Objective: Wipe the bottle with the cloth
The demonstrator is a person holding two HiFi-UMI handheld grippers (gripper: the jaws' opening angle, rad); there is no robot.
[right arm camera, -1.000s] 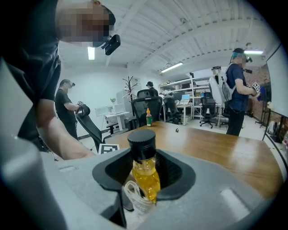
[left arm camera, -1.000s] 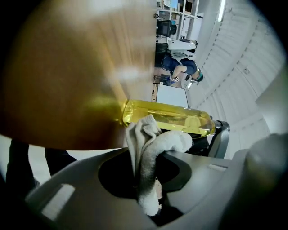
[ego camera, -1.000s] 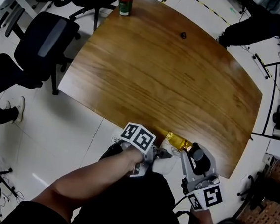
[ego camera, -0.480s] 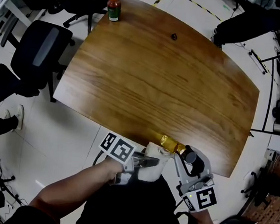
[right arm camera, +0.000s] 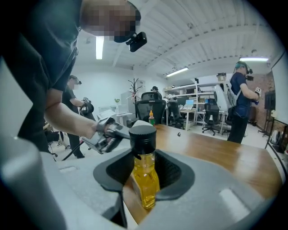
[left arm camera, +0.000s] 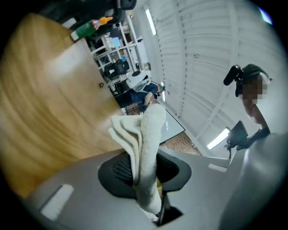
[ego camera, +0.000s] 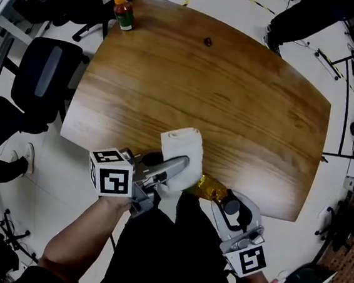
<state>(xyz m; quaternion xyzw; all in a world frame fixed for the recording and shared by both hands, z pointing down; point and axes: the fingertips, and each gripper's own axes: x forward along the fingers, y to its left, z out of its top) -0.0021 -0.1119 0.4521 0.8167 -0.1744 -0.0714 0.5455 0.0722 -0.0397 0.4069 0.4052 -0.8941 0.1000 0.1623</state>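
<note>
Holding the folded white cloth (ego camera: 181, 146) clenched in the fingers of the left gripper (ego camera: 181, 165) and carrying it out over the worktop (ego camera: 232, 93), no longer down at the near edge, while grasping the yellow bottle (ego camera: 208, 187) in the fingers of the right gripper (ego camera: 220, 197) at that edge, leaving broad open wood beyond.

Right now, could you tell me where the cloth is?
In the head view's lower middle, the cloth is clamped in the left gripper over the table's near edge, just left of the bottle.
</note>
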